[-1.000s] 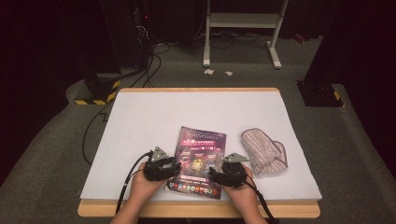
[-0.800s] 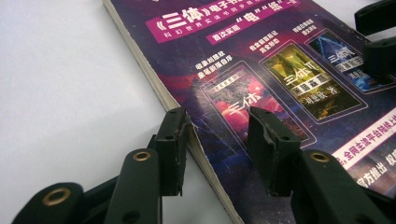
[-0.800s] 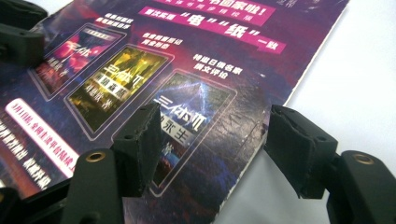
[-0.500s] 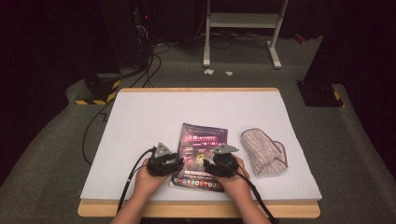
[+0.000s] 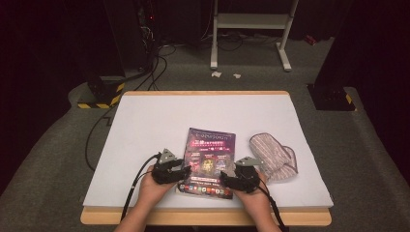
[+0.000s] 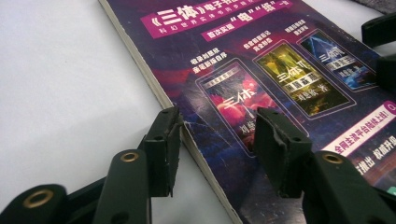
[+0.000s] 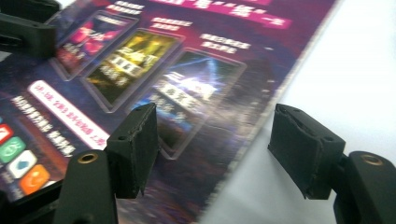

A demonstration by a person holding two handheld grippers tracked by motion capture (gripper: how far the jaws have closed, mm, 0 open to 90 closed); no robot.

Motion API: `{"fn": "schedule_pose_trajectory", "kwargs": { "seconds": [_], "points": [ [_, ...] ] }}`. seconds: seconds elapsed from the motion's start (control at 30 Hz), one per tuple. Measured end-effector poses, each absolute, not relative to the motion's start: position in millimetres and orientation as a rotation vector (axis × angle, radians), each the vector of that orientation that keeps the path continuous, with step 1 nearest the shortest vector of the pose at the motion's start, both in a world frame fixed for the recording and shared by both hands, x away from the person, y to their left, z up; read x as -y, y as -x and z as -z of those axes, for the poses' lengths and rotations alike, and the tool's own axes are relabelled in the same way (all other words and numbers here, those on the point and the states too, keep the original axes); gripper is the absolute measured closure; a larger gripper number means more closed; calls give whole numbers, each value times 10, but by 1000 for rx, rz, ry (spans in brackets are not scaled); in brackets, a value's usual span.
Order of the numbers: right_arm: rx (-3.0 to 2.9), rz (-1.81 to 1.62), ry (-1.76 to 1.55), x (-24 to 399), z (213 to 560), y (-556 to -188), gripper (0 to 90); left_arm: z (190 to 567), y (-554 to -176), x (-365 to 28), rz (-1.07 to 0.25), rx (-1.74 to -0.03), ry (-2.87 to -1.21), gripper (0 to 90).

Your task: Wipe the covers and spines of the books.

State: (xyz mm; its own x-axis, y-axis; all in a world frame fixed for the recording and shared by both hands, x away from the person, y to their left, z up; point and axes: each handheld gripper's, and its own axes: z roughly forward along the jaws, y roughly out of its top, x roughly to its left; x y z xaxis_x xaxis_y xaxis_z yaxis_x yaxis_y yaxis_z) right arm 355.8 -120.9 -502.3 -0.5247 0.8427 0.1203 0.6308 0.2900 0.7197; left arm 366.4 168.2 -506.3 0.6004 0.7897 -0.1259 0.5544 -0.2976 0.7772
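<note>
I see the book (image 5: 208,162) flat near the desk's (image 5: 145,125) front edge, a striped pouch (image 5: 273,157) just right of it. My left gripper (image 6: 217,149) straddles its spine edge and my right gripper (image 7: 215,144) its opposite edge, both having just opened, pressing nothing. Only the high view shows the pouch.

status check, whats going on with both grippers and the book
Left gripper open, straddling the book's left edge, jaws just opened wider. Right gripper open astride its right edge, likewise. Striped pouch lies right of the book, apart.

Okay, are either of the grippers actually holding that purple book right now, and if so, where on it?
Neither holds it. The left gripper straddles the book at its left edge, the right gripper at its right edge, both with open jaws.
</note>
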Motion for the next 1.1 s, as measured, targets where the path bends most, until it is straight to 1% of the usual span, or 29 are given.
{"fn": "schedule_pose_trajectory", "kwargs": {
  "seconds": [0.1, 0.13, 0.27, 0.57, 0.67, 0.8, 0.97, 1.03, 1.1],
  "points": [
    [-2285, -1053, -1342, 1164, 5013, -3556, 337, 5061, -3649, -1680, -369, -1069, -1989, 539],
    [-2296, -1042, -1354, 1163, 4994, -3585, 357, 5058, -3634, -1666, -383, -1079, -1986, 545],
    [-2296, -1037, -1343, 1159, 4991, -3631, 364, 5050, -3621, -1637, -425, -1078, -1997, 557],
    [-2278, -1024, -1350, 1123, 4991, -3757, 363, 5062, -3711, -1655, -414, -1108, -1969, 575],
    [-2274, -1028, -1349, 1122, 4995, -3767, 363, 5065, -3713, -1665, -401, -1111, -1963, 572],
    [-2265, -1043, -1345, 1131, 5009, -3754, 362, 5068, -3716, -1669, -391, -1105, -1963, 538],
    [-2268, -1049, -1326, 1142, 5014, -3741, 359, 5064, -3691, -1650, -429, -1086, -1972, 514],
    [-2260, -1033, -1316, 1139, 5005, -3717, 341, 5059, -3674, -1647, -440, -1068, -1972, 510],
    [-2245, -1033, -1302, 1145, 5000, -3688, 344, 5049, -3643, -1660, -453, -1042, -1942, 494]
  ]
}}
